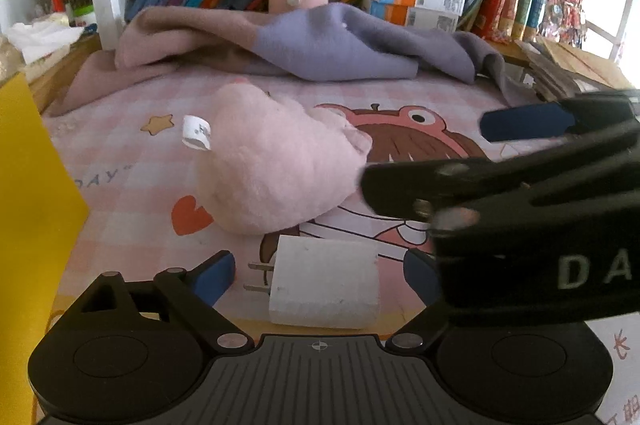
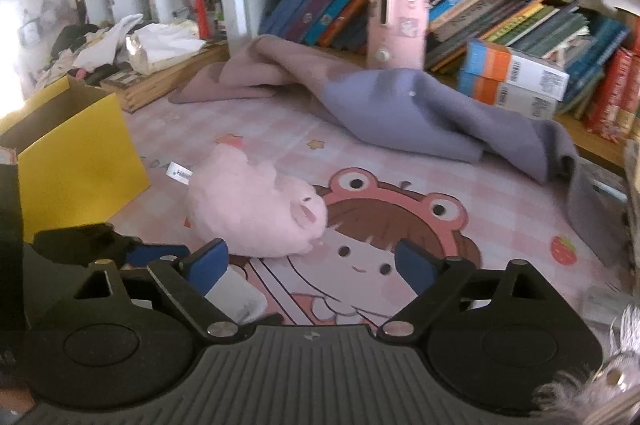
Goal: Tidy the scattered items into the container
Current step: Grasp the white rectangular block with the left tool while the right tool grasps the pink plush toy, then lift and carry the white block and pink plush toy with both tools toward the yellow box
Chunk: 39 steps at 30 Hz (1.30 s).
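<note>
Nearest the left wrist camera, the left gripper (image 1: 320,277) hangs low over a pink cartoon-print mat (image 1: 400,97), its blue-padded fingers (image 1: 214,275) spread wide on either side of a white charger plug (image 1: 326,283). The plug lies flat on the mat between the pads, prongs pointing left, touching neither finger as far as can be seen. Just beyond it rests a pink plush toy (image 1: 276,161), slumped on its side with a white label sticking out to the left.

The right gripper (image 1: 432,161) reaches in from the right edge of the same view, its fingers apart, the nearer tip close beside the plush; whether it touches the fur cannot be told. From the right wrist camera, the right gripper (image 2: 312,265) shows fingers (image 2: 210,263) spread open and empty above the mat's frog-hat girl drawing, the plush toy (image 2: 256,213) just ahead and to the left.

The yellow box (image 2: 80,161), open-topped, stands on the mat's left side, near the plush. Farther back, a crumpled purple-and-mauve blanket (image 2: 400,109) lies across the mat's far edge. Behind it stand a tall pink container (image 2: 398,19) and leaning books (image 2: 500,21) on the shelf.
</note>
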Available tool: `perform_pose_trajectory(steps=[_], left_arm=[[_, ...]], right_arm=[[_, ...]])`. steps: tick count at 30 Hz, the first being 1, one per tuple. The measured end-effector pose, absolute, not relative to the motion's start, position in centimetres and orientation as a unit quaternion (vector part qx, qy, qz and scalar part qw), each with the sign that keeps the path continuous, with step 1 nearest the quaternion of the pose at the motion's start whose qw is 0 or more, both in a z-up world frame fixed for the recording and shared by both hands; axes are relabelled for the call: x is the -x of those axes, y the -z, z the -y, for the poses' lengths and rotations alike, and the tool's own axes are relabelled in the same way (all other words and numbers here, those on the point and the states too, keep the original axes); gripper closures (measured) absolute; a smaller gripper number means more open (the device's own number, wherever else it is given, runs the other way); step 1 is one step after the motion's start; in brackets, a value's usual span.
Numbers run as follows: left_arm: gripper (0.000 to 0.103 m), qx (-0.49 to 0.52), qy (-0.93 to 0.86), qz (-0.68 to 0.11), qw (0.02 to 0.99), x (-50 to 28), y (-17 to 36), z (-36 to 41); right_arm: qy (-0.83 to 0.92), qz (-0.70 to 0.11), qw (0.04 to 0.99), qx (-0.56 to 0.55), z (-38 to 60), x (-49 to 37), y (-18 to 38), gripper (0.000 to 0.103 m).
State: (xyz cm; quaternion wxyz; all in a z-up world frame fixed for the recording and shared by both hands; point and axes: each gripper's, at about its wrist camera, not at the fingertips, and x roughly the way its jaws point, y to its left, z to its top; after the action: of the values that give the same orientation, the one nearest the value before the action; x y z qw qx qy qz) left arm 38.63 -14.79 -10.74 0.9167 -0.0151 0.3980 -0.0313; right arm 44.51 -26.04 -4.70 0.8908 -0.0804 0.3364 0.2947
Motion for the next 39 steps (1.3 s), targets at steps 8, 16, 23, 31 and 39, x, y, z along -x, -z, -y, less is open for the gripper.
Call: perform_pose_trajectory(steps=[8,16,23,31,39], left_arm=[[0.038,0.003,0.033,-0.399,0.916,-38.0,10.5,14.2],[0.038,0.024,0.008,-0.412,0.911,-33.8,8.2,11.2],[0.038,0.052,-0.006,-0.415,0.908,-30.0,5.4,9.4],[0.038,0.068,-0.026,-0.41,0.909,-27.4,3.6,8.7],[0.038,0.06,-0.045,-0.395,0.916,-25.0,1.9,8.3]], right_arm=[[-0.32,-0.34,0.881,0.078,23.9,-46.1,6.0,0.004],[-0.331,-0.364,0.868,0.064,21.4,-47.8,7.7,0.002],[-0.326,-0.351,0.875,0.07,19.0,-48.6,9.2,0.0],[-0.315,-0.347,0.881,0.06,17.7,-50.1,10.3,0.0],[-0.314,-0.293,0.893,0.132,16.6,-48.9,10.0,0.0]])
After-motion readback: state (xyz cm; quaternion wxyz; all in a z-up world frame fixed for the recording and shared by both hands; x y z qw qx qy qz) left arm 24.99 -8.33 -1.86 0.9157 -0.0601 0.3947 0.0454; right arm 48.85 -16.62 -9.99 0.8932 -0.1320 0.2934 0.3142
